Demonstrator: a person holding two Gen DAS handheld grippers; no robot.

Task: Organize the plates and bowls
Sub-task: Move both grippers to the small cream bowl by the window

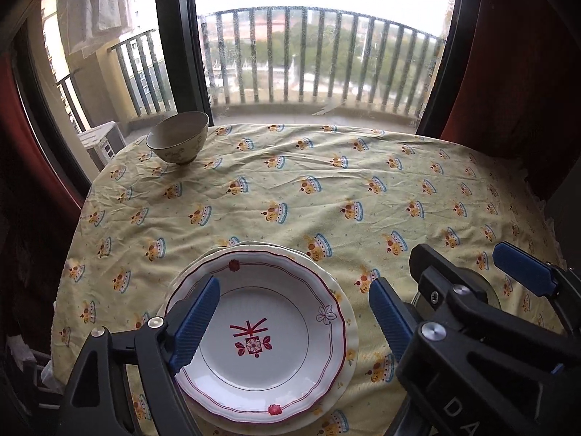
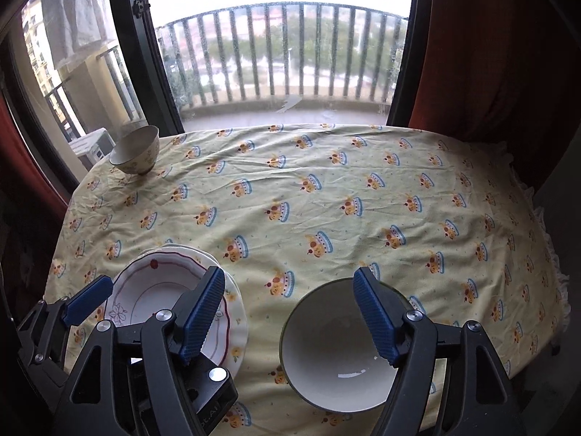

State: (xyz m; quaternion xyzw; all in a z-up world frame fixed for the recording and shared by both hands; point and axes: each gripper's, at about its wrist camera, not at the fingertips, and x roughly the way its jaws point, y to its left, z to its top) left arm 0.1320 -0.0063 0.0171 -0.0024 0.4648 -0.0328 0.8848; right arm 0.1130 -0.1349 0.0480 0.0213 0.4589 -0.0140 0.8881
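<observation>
A white plate with red trim and a red flower mark [image 1: 261, 330] lies on top of a cream plate [image 1: 348, 330] near the table's front edge. My left gripper [image 1: 294, 321] hovers over this stack, open, with nothing between its blue pads. To the right of the stack stands a large bowl [image 2: 334, 348], white inside with a dark green rim. My right gripper [image 2: 288, 316] is above it, open and holding nothing. A small cream bowl [image 1: 178, 141] [image 2: 134, 150] stands alone at the far left corner. Each view also shows the other gripper: the right gripper [image 1: 475, 272], the left gripper [image 2: 145, 301].
The table wears a wrinkled yellow cloth with a crown print [image 1: 326, 189] [image 2: 326, 189]. Behind it are a window and balcony railing [image 1: 308, 58], with red curtains [image 2: 490, 54] at the sides. The small bowl sits close to the table's far left edge.
</observation>
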